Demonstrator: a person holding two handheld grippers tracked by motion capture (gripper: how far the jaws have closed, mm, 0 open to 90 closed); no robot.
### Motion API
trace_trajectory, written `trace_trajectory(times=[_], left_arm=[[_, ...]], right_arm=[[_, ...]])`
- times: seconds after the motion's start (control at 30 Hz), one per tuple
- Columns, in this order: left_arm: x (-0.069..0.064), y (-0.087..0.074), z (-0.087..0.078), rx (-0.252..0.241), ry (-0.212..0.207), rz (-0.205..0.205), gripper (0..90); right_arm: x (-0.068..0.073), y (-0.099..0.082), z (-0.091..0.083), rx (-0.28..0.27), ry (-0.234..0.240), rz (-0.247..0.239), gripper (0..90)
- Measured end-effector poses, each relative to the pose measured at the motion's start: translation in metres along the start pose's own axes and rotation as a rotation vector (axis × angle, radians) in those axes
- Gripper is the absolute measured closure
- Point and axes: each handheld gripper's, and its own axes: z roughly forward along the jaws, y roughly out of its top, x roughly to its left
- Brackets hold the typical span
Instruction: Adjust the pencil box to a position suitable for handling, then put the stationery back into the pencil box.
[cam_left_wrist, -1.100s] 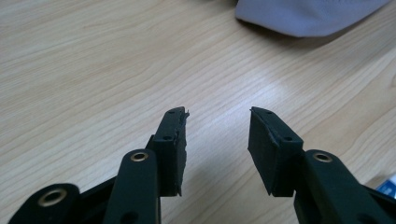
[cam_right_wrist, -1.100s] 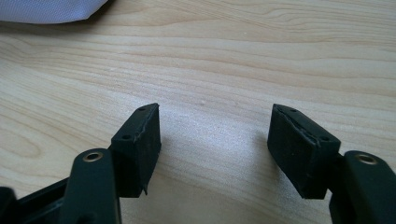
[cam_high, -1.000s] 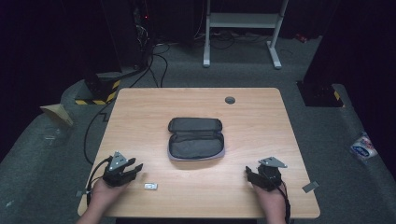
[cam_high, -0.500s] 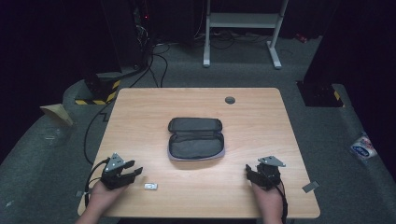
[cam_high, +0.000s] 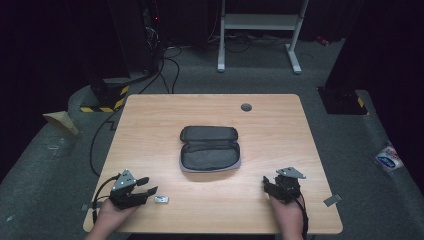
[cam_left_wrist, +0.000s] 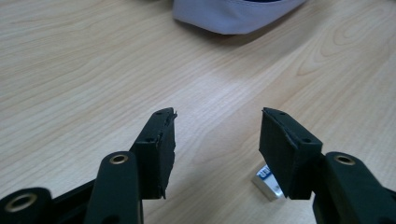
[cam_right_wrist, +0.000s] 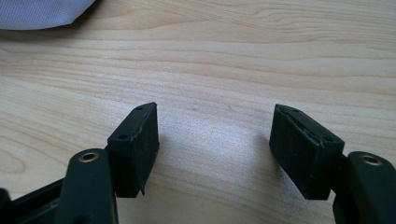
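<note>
The small white eraser (cam_high: 161, 200) lies flat on the bench (cam_high: 270, 130), well short of the open grey pouch (cam_high: 210, 155) and close to the bench's near edge. The left gripper (cam_high: 150, 186) sits just beside the eraser, on the side away from the right gripper; its jaws have just been opening and stand moderately apart with nothing between them. In the left gripper view the eraser (cam_left_wrist: 269, 181) peeks out beside the right-hand jaw, outside the gap. It looks light, stiff, a little grippy, best pinched across its short sides. The right gripper (cam_high: 266, 184) rests far from the eraser, beyond the pouch's other end, its jaws wide and empty. There's plenty of bare wood between eraser and pouch, though the near edge is tight.
</note>
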Motion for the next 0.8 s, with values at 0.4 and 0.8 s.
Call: trace_trajectory(times=[0.4,0.8], left_arm=[[-0.009,-0.003,0.006,0.016,-0.069,0.028,45.8],[-0.022,-0.006,0.015,0.059,-0.114,0.062,49.3]], right_arm=[[0.0,0.0,0.0,-0.001,-0.001,0.0,32.6],[0.001,0.0,0.0,-0.002,-0.008,0.002,32.8]])
